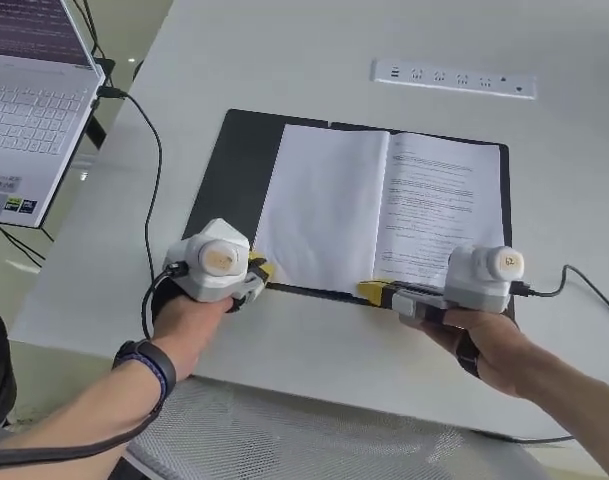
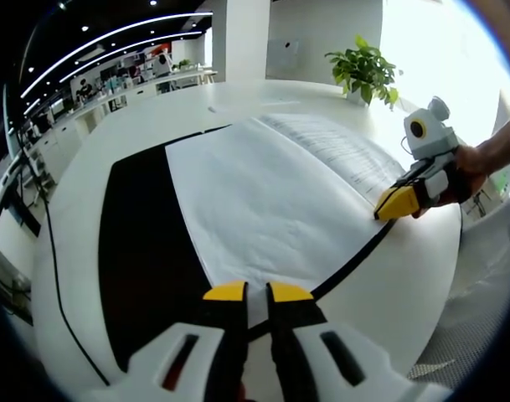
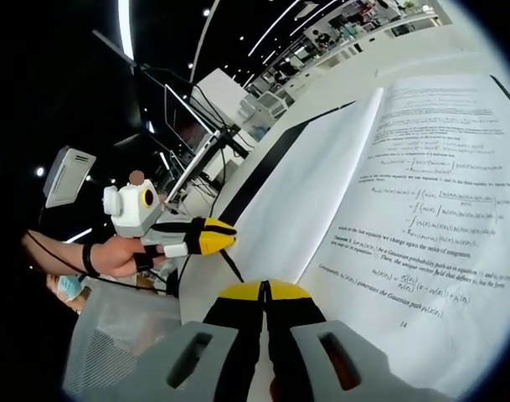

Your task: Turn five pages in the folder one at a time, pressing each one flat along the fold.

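Two grippers sit at the near edge of the black folder (image 1: 234,170), which lies open on the white table (image 1: 284,60). The left gripper (image 1: 256,270) is at the bottom corner of the blank page (image 1: 319,205), its jaws almost together with a sliver of white between; I cannot tell whether they grip paper. The right gripper (image 1: 374,291), jaws pressed together, rests by the fold under the printed page (image 1: 439,205).
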The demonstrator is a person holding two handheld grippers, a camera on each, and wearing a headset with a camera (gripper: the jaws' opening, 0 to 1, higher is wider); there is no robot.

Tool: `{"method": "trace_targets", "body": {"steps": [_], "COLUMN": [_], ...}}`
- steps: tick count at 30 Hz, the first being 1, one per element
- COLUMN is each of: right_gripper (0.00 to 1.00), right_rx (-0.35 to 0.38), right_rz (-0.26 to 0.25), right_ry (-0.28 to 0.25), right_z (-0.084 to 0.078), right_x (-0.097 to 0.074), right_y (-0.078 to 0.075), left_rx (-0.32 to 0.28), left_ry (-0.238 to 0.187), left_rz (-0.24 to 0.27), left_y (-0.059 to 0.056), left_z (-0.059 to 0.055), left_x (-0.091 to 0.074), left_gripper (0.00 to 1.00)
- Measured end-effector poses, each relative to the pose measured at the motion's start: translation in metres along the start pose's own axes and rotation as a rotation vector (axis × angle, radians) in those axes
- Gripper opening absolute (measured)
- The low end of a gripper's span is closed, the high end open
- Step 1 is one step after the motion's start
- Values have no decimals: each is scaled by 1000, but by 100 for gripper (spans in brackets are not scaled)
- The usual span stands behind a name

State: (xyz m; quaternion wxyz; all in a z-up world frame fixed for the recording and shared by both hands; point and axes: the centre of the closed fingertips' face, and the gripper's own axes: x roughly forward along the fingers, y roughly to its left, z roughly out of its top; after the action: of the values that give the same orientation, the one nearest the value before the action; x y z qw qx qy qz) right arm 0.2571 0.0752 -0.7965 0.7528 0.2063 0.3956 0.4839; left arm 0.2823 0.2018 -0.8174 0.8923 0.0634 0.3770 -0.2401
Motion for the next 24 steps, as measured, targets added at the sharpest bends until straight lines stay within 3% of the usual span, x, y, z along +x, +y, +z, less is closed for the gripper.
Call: {"method": "trace_targets", "body": {"steps": [7,13,17,24], "right_gripper": [0,12,20,27], "right_rx": [14,-32,-95,-214], "right_rz": [-18,-34,-93,-207], "right_ry": [-2,-7,-30,-71], "right_z": [1,10,22,42], "right_x": [-2,-17,-35,-81], "right_y": [-5,-5,-11,-23], "left_rx": [6,19,45,75], "left_ry": [15,14,2,-38], "left_rz": [-30,-70,-80,-84], "left_y": [-3,-15,-22,-27], "left_z": [0,9,19,35], "left_x": [-1,-7,-12,-25], "left_gripper": [11,28,32,35]}}
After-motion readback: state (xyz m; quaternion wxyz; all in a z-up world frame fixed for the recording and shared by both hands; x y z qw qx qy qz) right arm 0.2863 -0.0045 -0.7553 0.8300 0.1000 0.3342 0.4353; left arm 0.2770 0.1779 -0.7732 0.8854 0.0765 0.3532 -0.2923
